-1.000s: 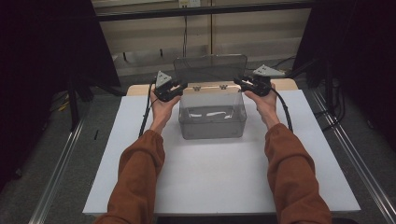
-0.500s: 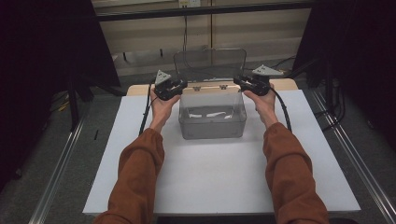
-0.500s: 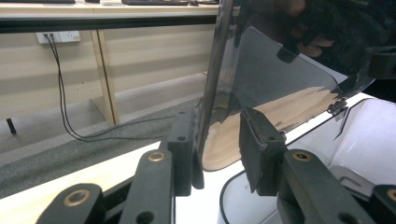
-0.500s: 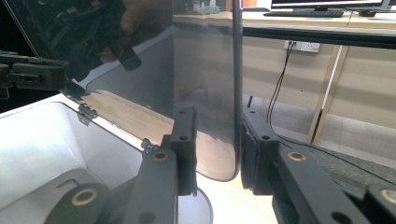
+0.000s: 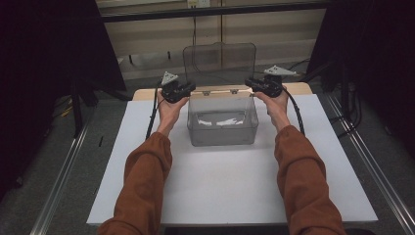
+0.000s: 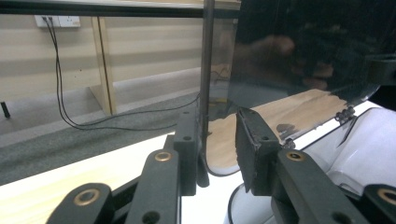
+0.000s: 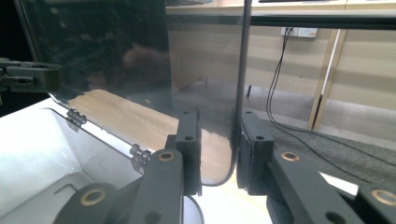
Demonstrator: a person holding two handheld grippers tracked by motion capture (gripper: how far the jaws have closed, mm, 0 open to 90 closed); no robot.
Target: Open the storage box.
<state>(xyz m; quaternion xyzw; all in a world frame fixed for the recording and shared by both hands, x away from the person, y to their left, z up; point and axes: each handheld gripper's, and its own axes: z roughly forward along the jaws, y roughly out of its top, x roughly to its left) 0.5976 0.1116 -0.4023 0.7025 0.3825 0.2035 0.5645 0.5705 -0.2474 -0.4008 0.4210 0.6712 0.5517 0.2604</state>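
Observation:
A clear plastic box (image 5: pixel 222 128) stands on the white board with its hinged lid (image 5: pixel 220 61) raised upright behind it. White pieces lie on the box's floor. My left gripper (image 5: pixel 189 89) is at the lid's lower left corner. In the left gripper view the lid (image 6: pixel 299 56) has its edge between the jaws of the left gripper (image 6: pixel 217 135), against one pad and clear of the other. My right gripper (image 5: pixel 249 84) mirrors this at the lower right corner; there the lid (image 7: pixel 116 51) passes between the jaws of the right gripper (image 7: pixel 219 135) beside one pad. Both pairs of jaws have just been closing.
The white board (image 5: pixel 220 196) covers the table in front of the box. A strip of wooden tabletop (image 5: pixel 147 93) shows behind it. Metal rails (image 5: pixel 63 171) run along both sides, and cables trail from each gripper across the board.
The lid's top edge stands higher than a second ago; it has swung further up. Both hands have stayed at the lid's lower corners.

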